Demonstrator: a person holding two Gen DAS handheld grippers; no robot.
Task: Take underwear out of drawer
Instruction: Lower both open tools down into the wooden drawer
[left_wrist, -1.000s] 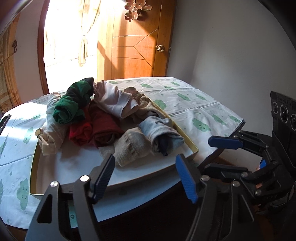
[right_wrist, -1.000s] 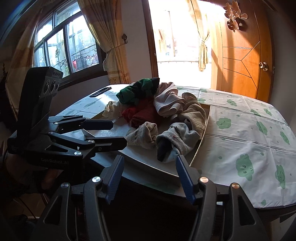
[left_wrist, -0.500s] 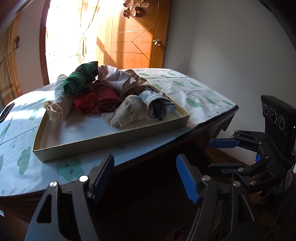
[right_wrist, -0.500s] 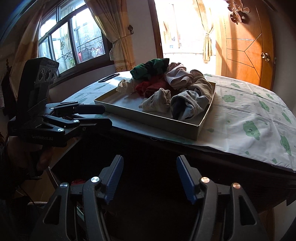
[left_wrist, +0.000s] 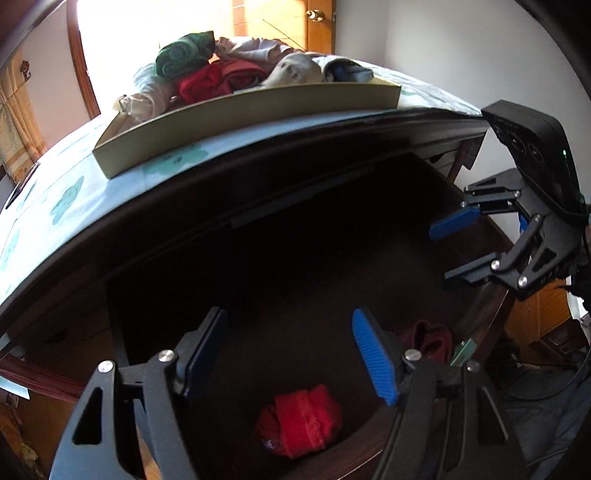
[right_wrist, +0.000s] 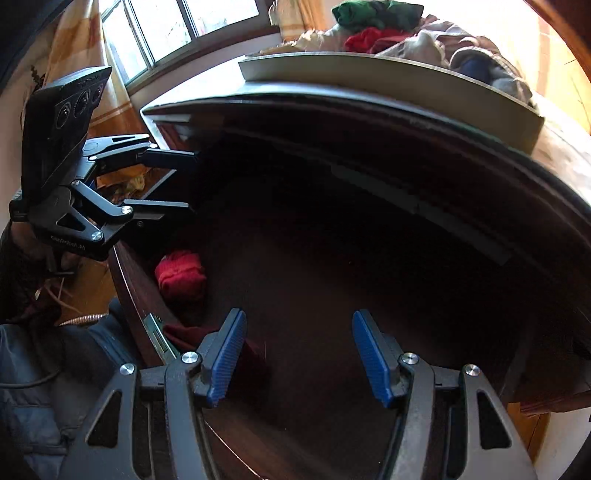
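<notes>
Both grippers have dropped from tabletop height, where a second ago they looked across the tray (left_wrist: 258, 107) of rolled clothes, and now tilt down into the open drawer (left_wrist: 295, 258) under the table edge; that means the reach for the next piece has begun, though nothing is gripped yet.

The left gripper (left_wrist: 291, 354) stands moderately wide with nothing between its pads; the bright red underwear roll (left_wrist: 301, 424) lies on the drawer floor just below and between its fingertips, near the drawer's front rim; a darker maroon piece (left_wrist: 428, 339) sits further along the same rim, beyond the left gripper's right finger.

The right gripper (right_wrist: 299, 354) is likewise parted and empty; in its view the maroon piece (right_wrist: 221, 343) lies partly behind its left finger, at the drawer's front rim, and the red roll (right_wrist: 181, 273) is further along that rim.

The tray above the drawer already holds a heap of rolls, so I judge the task well advanced, with these two pieces left to lift out; the rest of the drawer is too dark to tell.
</notes>
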